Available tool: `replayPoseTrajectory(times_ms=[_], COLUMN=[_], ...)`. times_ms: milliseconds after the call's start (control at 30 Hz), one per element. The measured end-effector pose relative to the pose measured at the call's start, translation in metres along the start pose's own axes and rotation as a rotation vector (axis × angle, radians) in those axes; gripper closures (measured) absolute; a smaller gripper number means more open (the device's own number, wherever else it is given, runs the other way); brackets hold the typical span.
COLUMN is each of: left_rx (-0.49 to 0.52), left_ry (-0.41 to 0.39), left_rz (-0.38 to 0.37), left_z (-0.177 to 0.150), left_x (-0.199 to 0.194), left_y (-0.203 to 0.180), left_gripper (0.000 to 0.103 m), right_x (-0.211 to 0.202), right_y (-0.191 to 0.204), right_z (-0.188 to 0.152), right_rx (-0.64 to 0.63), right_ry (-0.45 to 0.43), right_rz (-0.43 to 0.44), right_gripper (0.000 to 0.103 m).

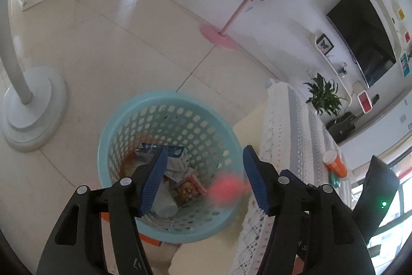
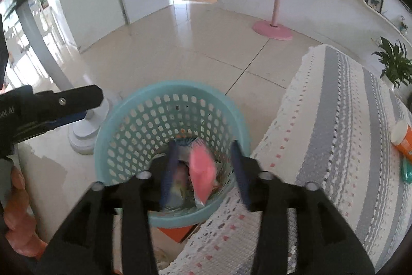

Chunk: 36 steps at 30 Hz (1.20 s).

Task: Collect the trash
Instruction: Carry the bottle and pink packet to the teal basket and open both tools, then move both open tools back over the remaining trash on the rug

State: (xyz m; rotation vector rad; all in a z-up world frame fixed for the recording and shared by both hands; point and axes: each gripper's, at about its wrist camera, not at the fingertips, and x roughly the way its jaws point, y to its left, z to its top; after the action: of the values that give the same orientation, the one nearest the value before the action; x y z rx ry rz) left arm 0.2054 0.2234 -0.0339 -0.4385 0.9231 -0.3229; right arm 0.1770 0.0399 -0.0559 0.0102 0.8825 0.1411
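**Both jaws spread over the basket, pink packet between the right pair**

Jaws on both tools are standing wide apart, nothing pinched in either. Right gripper [image 2: 204, 172] is hovering directly above the turquoise basket [image 2: 128, 143], blue fingers [image 2: 168, 172] pointing down into its mouth. Pink packet [image 2: 202, 169] is showing between those fingers, motion-blurred, touching neither one as far as the right wrist view shows; whether it is resting on the pile or in the air I cannot tell. Left wrist view is showing the same packet [image 1: 225, 188] as a pink smear near the basket's inner wall.

Left gripper [image 1: 203, 181] is hanging over the basket [image 1: 113, 130] too, pads aimed at the trash heap [image 1: 177, 179] at the bottom: a blue-and-white carton, a dark printed wrapper, clear plastic.

Basket is sitting on the tiled floor [image 2: 180, 43], right against the knitted grey-and-white cover [image 2: 334, 133]. An orange-and-white bottle [image 2: 404, 138] is lying on that cover, well apart from the basket. Left tool's body [image 2: 51, 107] is entering the right wrist view from the left edge, beside the white stand base [image 1: 33, 115].
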Motion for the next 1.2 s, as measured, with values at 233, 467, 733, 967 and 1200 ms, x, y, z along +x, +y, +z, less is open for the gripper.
replayPoseTrajectory(times_ms=[233, 467, 733, 967, 1200], left_rx=[0.045, 0.148, 0.334, 0.452, 0.517], left_ry=[-0.025, -0.051, -0.031, 0.017, 0.044], left_rz=[-0.043, -0.133, -0.190, -0.240, -0.271], left_z=[-0.003, -0.013, -0.050, -0.087, -0.112], left_x=[-0.003, -0.001, 0.022, 0.054, 0.085], left_y=[-0.021, -0.075, -0.163, -0.230, -0.268], left_gripper=[0.044, 0.044, 0.044, 0.044, 0.044], right_x=[-0.016, -0.053, -0.108, -0.136, -0.109], right_y=[-0.030, -0.078, -0.164, -0.260, -0.330], right_z=[-0.002, -0.008, -0.021, -0.052, -0.080], right_rx=[0.056, 0.113, 0.217, 0.374, 0.485], right_ry=[-0.026, -0.087, -0.182, -0.219, -0.148], right_rz=[-0.011, -0.061, -0.217, -0.381, -0.442], right_gripper=[0.059, 0.059, 0.054, 0.027, 0.027])
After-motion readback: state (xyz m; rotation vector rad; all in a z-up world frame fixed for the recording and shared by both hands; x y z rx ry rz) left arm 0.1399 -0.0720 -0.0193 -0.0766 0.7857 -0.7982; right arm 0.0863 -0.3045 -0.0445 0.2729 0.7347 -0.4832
